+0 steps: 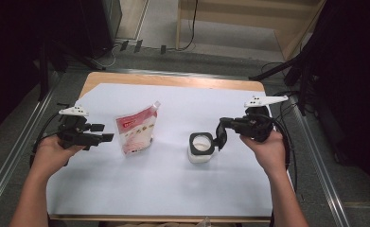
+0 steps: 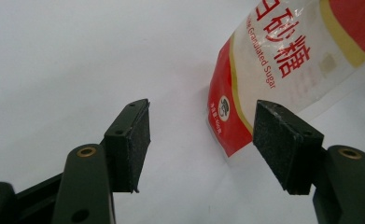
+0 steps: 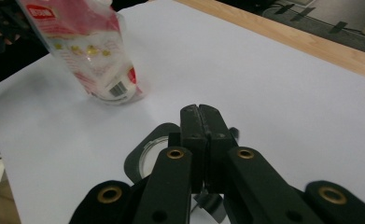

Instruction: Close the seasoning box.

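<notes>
Red sugar bag [image 2: 283, 60] beside left gripper [image 2: 201, 140].

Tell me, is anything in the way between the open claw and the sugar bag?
No, nothing visible blocks it. The left gripper has open jaws facing the sugar bag, with only bare white sheet between them. The jar stands on the bag's far side, beside the shut right gripper.
</notes>
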Demonstrator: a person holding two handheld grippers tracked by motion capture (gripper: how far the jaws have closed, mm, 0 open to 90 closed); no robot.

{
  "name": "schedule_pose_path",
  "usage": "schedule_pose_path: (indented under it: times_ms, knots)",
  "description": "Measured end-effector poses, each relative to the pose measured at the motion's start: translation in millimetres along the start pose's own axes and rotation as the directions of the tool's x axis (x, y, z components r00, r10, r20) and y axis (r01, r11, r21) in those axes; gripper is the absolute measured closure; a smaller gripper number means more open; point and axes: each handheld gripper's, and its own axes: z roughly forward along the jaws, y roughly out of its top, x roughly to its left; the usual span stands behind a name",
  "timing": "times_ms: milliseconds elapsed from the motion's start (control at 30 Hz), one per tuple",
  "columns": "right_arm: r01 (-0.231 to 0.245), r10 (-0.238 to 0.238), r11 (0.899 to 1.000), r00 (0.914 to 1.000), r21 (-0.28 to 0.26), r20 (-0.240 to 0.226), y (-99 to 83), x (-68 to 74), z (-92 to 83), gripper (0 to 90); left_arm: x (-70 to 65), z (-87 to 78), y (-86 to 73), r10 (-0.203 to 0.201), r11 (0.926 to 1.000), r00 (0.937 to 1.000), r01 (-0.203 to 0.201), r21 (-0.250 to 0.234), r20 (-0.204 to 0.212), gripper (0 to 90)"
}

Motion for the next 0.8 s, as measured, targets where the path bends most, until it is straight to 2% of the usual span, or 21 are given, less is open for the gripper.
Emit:
schedule_pose_path:
  times_ms: [200,533,633,800]
  knots:
    - [-0.036,0.036,0.999,0.999,-0.012,0.026,-5.8,-10.9,-5.0,90.0,0.3,0.3,1.1,0.007,1.0,0.9999,-0.007,-0.006,0.012,37.7]
    - [-0.073,0.072,0.997,0.9949,0.012,0.07,-20.7,-27.4,5.1,90.0,-0.4,1.1,1.6,0.01,0.9999,0.9998,-0.01,-0.005,0.015,37.6]
    - [-0.098,0.097,0.995,0.9939,0.017,0.052,-24.7,-30.5,9.6,90.0,-0.5,0.9,1.6,0.006,1.0,0.9999,-0.006,-0.004,0.016,37.6]
    - [-0.1,0.098,0.994,0.9944,0.047,0.04,-30.0,-29.2,21.8,90.0,-1.2,0.4,1.9,0.008,0.9999,0.9999,-0.008,-0.007,0.011,37.6]
